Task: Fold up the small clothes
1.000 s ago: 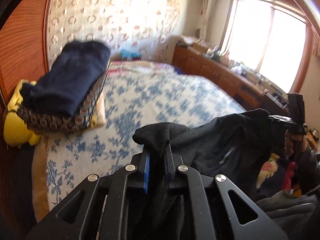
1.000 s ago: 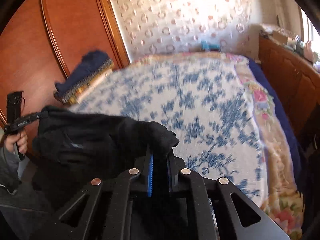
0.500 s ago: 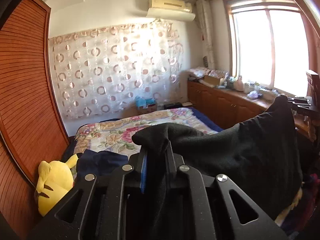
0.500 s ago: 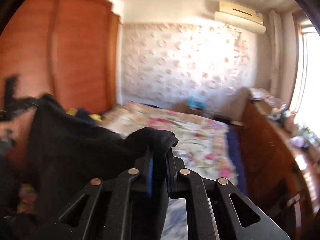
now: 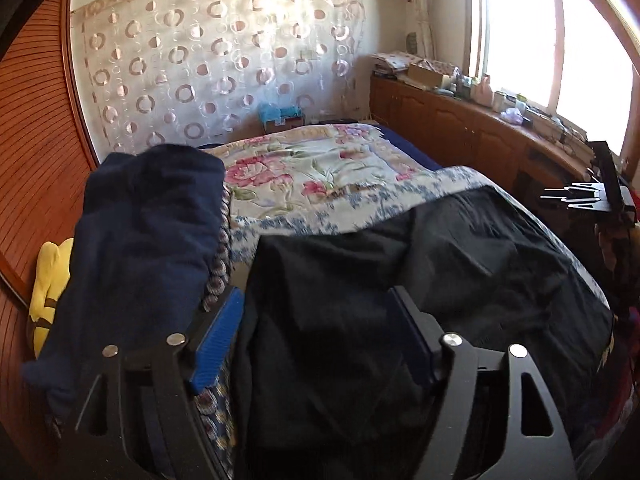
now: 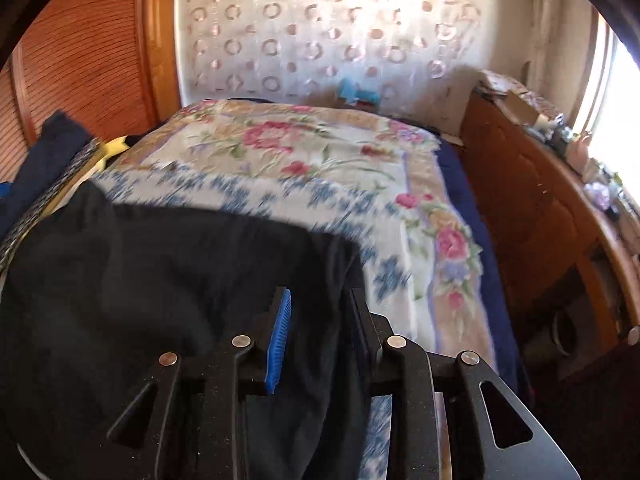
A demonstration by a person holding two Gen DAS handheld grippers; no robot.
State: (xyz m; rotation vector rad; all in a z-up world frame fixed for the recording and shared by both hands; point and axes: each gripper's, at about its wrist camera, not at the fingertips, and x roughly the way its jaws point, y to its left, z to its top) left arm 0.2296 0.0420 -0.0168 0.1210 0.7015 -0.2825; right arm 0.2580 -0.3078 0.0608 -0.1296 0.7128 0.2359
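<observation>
The black garment (image 5: 400, 300) lies spread on the bed (image 5: 320, 176) beneath both parting, unclamped tools, left hand-held gripper (image 5: 316, 336) and right hand-held gripper (image 6: 320, 332), so laying-out looks finished; next likely needs an edge regripped for folding.

Bed (image 5: 320, 168) with floral cover, black garment (image 5: 400, 300) spread flat, navy pile (image 5: 152, 220)

We can read no text, label, brand, number or sign here; whatever may be printed on the small far-off items is too small to make out.
</observation>
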